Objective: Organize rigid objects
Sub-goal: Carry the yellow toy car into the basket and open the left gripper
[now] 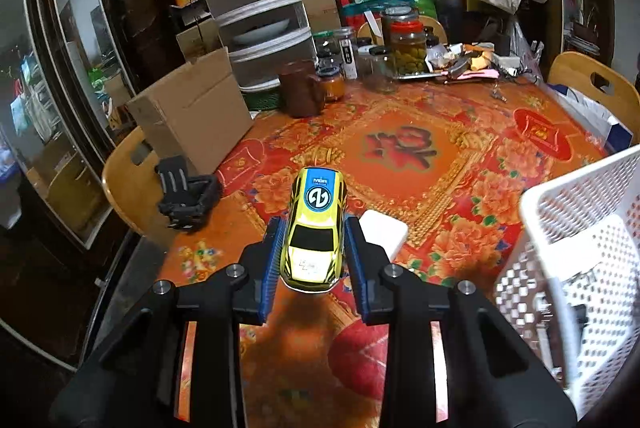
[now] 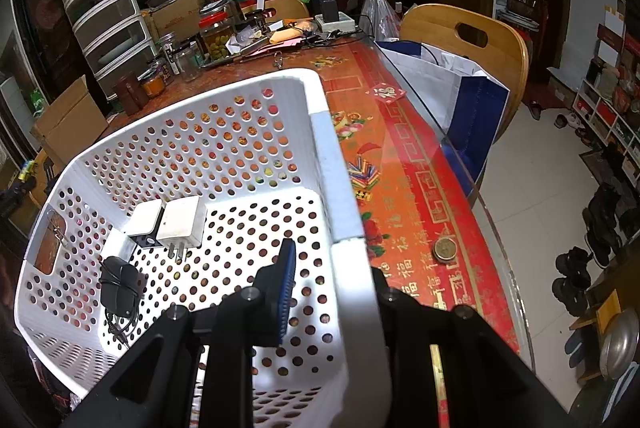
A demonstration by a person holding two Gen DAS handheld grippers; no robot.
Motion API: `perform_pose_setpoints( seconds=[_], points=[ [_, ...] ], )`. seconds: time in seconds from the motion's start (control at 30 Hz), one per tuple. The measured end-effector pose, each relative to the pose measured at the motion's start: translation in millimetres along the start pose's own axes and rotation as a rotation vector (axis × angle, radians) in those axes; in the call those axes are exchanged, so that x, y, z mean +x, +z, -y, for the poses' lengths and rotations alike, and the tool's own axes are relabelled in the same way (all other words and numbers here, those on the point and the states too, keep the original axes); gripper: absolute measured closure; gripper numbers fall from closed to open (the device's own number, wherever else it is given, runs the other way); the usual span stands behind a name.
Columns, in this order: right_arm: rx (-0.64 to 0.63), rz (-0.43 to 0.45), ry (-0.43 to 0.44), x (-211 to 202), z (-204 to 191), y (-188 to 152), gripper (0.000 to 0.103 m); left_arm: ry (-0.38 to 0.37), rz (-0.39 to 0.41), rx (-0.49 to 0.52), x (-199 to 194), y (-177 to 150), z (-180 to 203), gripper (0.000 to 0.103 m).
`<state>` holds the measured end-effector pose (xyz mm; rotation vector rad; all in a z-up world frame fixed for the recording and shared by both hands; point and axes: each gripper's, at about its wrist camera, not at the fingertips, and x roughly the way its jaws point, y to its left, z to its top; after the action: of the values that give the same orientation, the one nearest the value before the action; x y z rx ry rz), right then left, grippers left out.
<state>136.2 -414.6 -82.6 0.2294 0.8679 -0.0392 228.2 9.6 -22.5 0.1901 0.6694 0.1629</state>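
Observation:
My left gripper point(image 1: 314, 232) is shut on a yellow toy car point(image 1: 316, 228) with a blue roof, held off the red patterned tablecloth point(image 1: 440, 163). A white flat block point(image 1: 384, 230) lies on the cloth just right of the car. The white perforated basket point(image 1: 580, 228) stands to the right. In the right wrist view my right gripper point(image 2: 332, 268) is shut on the basket's right rim point(image 2: 348, 228), one blue pad inside the wall. In the basket point(image 2: 192, 131) lie two white chargers point(image 2: 180, 222), a silver piece point(image 2: 118, 246) and a black corded device point(image 2: 118, 288).
A cardboard box point(image 1: 192, 115) and a black gadget point(image 1: 188, 193) sit at the left table edge. Jars point(image 1: 406, 43), a drawer tower point(image 1: 256, 7) and clutter fill the far side. Wooden chairs point(image 2: 464, 35) and a blue-white bag point(image 2: 452, 83) stand at the right edge; a coin point(image 2: 445, 250) lies near it.

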Motion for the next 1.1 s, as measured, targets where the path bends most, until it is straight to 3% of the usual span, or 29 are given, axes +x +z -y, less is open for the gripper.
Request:
perform_pose_setpoints(
  seconds=[0.23,0.43,0.53,0.7,0.8,0.93,1.03,1.1],
  points=[
    [-0.005,0.003,0.008,-0.7,0.0,0.0,0.08,-0.061,0.062,0.152,-66.2,21.3,52.9,0.075],
    [-0.003,0.004,0.01,-1.2,-0.4,0.4,0.08,-0.026,0.05,0.445,-77.0,22.2,153.0,0.075],
    [-0.002,0.005,0.013,-1.3,-0.2,0.3,0.08,-0.024,-0.015,0.599,-62.1,13.0,200.0,0.075],
    [-0.002,0.007,0.023,-1.3,0.4,0.0,0.079,-0.132,-0.212,0.686,-25.7,7.9,235.9,0.075],
    [-0.004,0.006,0.023,-1.1,0.3,-0.2,0.079,-0.111,-0.297,0.735,-4.7,-0.5,246.9,0.075],
    [-0.003,0.007,0.025,-1.0,0.2,-0.5,0.079,-0.081,-0.377,0.784,14.7,-11.7,254.0,0.075],
    [-0.003,0.007,0.026,-0.8,-0.1,-0.5,0.079,-0.103,-0.431,0.799,22.3,-19.9,256.2,0.075],
    [-0.004,0.006,0.025,-0.5,0.0,-0.3,0.079,-0.116,-0.417,0.795,19.2,-22.4,255.1,0.07]
  ],
)
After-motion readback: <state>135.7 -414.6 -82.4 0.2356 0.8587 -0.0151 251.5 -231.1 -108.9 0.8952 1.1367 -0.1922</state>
